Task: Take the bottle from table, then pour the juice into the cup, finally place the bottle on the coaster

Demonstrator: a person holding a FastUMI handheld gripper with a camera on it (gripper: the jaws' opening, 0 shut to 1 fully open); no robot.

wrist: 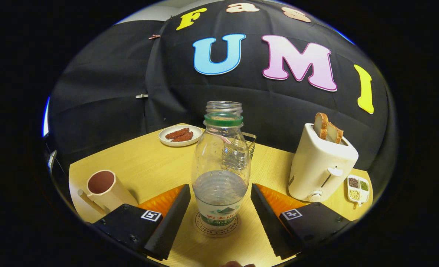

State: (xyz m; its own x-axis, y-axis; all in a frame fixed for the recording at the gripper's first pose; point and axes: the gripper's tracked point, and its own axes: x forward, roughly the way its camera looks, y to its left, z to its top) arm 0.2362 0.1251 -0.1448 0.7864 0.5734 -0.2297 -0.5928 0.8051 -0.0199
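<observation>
The clear plastic bottle (221, 167), uncapped and with a green ring below its threaded neck, stands upright on a round printed coaster (216, 227) on the pale wooden tabletop (145, 163). It is about a third full of liquid and carries a white and green label near its base. The tool (219, 215) is released: its two fingers (171, 218) stand spread to either side of the bottle, each with a visible gap to the bottle's wall, so neither presses on it.

Off to the left of the left finger, a cream cup (104, 189) with a handle stands on the tabletop, well apart from the bottle; its inside looks reddish-brown. Beyond the bottle and to the left, near the far edge of the tabletop, a small white plate (180, 135) holds reddish-brown pieces of food. Directly behind the bottle a wire basket (249, 142) shows in part. To the right, a cream toaster (321, 165) stands with slices of bread (327, 128) sticking up from its slot, and just beside it lies a small white divided dish (358, 189) with grains and seeds in its compartments.
</observation>
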